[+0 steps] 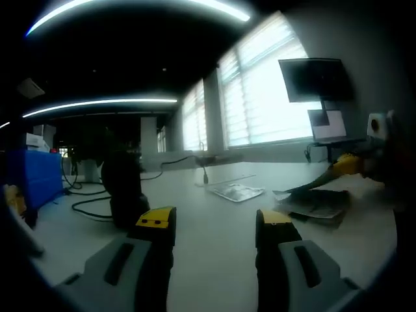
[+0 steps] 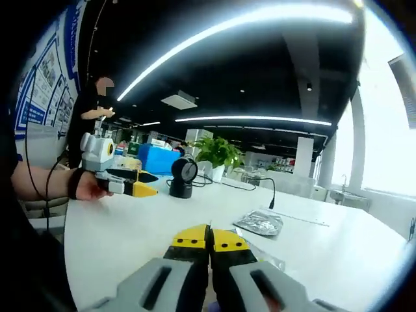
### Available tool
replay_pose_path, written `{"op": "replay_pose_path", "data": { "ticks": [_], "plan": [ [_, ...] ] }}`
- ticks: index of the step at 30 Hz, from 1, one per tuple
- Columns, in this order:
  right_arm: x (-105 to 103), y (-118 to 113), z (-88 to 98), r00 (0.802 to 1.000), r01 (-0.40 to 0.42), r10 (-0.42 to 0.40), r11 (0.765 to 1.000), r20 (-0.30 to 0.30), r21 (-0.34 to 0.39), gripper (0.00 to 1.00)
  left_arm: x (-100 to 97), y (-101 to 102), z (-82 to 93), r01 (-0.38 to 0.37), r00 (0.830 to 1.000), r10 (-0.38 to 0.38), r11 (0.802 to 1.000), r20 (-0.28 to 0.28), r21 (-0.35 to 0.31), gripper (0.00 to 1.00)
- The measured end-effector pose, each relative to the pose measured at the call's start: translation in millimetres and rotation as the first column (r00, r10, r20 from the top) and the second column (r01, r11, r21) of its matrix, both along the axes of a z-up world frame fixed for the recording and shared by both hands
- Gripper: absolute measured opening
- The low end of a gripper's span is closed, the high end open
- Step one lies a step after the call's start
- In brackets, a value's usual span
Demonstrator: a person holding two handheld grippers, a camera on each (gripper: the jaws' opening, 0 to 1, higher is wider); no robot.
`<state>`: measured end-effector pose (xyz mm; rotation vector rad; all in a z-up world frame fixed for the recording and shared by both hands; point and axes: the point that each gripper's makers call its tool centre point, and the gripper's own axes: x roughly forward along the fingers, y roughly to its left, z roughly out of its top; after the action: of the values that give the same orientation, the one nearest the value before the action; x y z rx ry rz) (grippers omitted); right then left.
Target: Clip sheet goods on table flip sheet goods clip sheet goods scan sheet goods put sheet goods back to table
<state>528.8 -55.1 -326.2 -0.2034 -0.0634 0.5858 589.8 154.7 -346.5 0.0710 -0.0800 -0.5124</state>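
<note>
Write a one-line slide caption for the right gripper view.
Right gripper shut on a sheet packet over the white table, scanner beyond.

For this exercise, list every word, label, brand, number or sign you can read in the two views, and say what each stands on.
No text can be read in either view.
Wall posters: blue-and-white panels with print, too small and blurred to read.
Silver packet: no legible print.
Sheet goods: markings blurred, unreadable.
Blue box: no readable label.
Monitor: screen dark, no text.
</note>
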Motion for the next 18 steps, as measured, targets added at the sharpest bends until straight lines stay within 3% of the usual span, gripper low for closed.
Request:
{"op": "replay_pose_path", "data": {
  "ticks": [11, 18],
  "plan": [
    [14, -16, 35.7, 0.997, 0.073, -0.074, 0.995, 0.02, 0.072, 0.0, 2.2, 3, -1.8, -0.019, 1.0, 0.019, 1.0, -0.005, 0.006, 0.42],
    [15, -21, 34.4, 0.995, 0.097, -0.099, 0.992, 0.017, 0.085, 0.0, 1.2, 1, -2.2, -0.011, 1.0, 0.011, 1.0, 0.001, 0.024, 0.42]
  ]
}}
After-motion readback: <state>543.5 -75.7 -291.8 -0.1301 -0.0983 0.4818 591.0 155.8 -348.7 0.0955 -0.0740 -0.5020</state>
